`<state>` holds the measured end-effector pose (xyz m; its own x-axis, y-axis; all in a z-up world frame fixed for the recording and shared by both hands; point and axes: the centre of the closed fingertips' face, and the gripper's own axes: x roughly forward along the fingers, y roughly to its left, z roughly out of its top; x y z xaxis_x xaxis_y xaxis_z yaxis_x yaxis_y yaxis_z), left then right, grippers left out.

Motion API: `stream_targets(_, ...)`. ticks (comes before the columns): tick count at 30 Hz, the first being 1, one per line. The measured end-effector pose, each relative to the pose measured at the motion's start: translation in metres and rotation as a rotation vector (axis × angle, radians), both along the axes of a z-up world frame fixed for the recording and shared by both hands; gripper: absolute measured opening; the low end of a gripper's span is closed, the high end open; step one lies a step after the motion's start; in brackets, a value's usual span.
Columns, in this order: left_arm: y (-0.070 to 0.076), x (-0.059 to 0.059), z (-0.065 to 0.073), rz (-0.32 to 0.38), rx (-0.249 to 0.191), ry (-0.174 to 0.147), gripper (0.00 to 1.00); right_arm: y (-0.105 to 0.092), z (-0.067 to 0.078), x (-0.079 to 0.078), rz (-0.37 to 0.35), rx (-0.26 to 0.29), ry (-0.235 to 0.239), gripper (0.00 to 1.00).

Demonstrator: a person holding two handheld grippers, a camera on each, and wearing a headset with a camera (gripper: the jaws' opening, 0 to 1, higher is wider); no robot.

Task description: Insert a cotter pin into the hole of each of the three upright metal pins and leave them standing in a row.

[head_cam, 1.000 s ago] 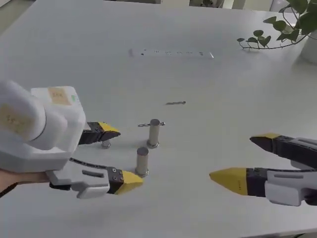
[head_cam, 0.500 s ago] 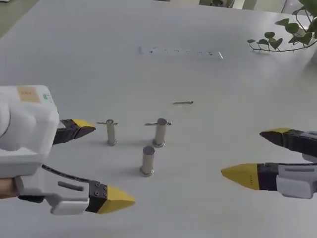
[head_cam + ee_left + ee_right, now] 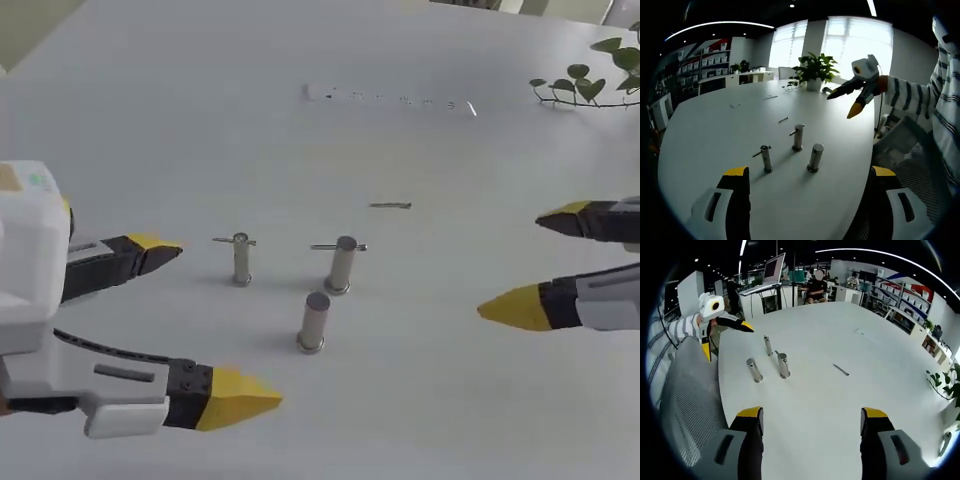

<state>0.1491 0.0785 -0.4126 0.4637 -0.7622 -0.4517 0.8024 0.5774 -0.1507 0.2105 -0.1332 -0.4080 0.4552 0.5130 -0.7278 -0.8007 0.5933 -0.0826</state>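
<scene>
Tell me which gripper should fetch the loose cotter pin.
Right. The open right gripper has bare table to the loose cotter pin; the upright pins stand between that pin and the left gripper.

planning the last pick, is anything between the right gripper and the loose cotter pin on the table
Nothing visible does. The loose cotter pin lies flat on the table, with only bare surface between it and the open right gripper. The three upright pins stand off to the side.
</scene>
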Motion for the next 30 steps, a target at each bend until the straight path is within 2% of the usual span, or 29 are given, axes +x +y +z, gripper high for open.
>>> stream_targets(2, 0.000, 0.000, 0.002, -0.002, -0.008, -0.011, 0.99, 0.003, -0.001, 0.006, 0.034, -0.022, 0.003, 0.76)
stream_targets(3, -0.001, 0.000, 0.002, 0.001, -0.015, -0.004, 0.99, 0.004, -0.002, 0.009, 0.040, -0.026, 0.006, 0.76)
stream_targets(4, -0.001, 0.000, 0.001, 0.011, -0.027, 0.015, 0.99, 0.006, -0.002, 0.014, 0.049, -0.032, 0.005, 0.76)
stream_targets(6, 0.000, 0.001, 0.000, 0.020, -0.029, 0.018, 0.99, 0.007, -0.005, 0.022, 0.052, -0.040, 0.005, 0.75)
stream_targets(7, 0.000, 0.002, 0.000, 0.033, -0.033, 0.017, 0.99, 0.006, -0.008, 0.031, 0.061, -0.054, 0.014, 0.75)
stream_targets(9, 0.000, 0.002, -0.002, 0.053, -0.046, 0.047, 0.99, 0.008, -0.011, 0.037, 0.083, -0.078, 0.016, 0.75)
stream_targets(11, 0.004, 0.007, 0.000, 0.084, -0.062, 0.028, 0.95, 0.010, -0.014, 0.042, 0.102, -0.095, 0.026, 0.75)
stream_targets(13, 0.006, 0.007, 0.000, 0.092, -0.070, 0.028, 0.94, 0.008, -0.020, 0.051, 0.122, -0.115, 0.035, 0.74)
stream_targets(14, 0.008, 0.008, 0.000, 0.096, -0.066, 0.008, 0.94, 0.009, -0.021, 0.053, 0.130, -0.122, 0.036, 0.73)
stream_targets(15, 0.009, 0.008, 0.000, 0.096, -0.060, 0.003, 0.94, 0.010, -0.021, 0.055, 0.137, -0.126, 0.034, 0.73)
stream_targets(18, 0.018, 0.011, -0.003, 0.133, -0.044, 0.014, 0.97, 0.017, -0.024, 0.062, 0.172, -0.142, 0.032, 0.69)
stream_targets(19, 0.022, 0.014, -0.004, 0.154, -0.041, 0.002, 0.98, 0.019, -0.024, 0.064, 0.182, -0.147, 0.031, 0.68)
stream_targets(23, 0.030, 0.015, -0.004, 0.174, -0.040, -0.004, 0.98, 0.024, -0.028, 0.071, 0.213, -0.185, 0.037, 0.64)
stream_targets(25, 0.036, 0.018, 0.000, 0.209, -0.036, -0.027, 0.99, 0.025, -0.029, 0.077, 0.220, -0.202, 0.036, 0.65)
stream_targets(27, 0.042, 0.022, 0.006, 0.236, -0.048, -0.064, 0.99, 0.027, -0.030, 0.082, 0.231, -0.211, 0.035, 0.64)
stream_targets(30, 0.047, 0.022, 0.009, 0.251, -0.074, -0.064, 0.99, 0.028, -0.033, 0.089, 0.256, -0.234, 0.047, 0.61)
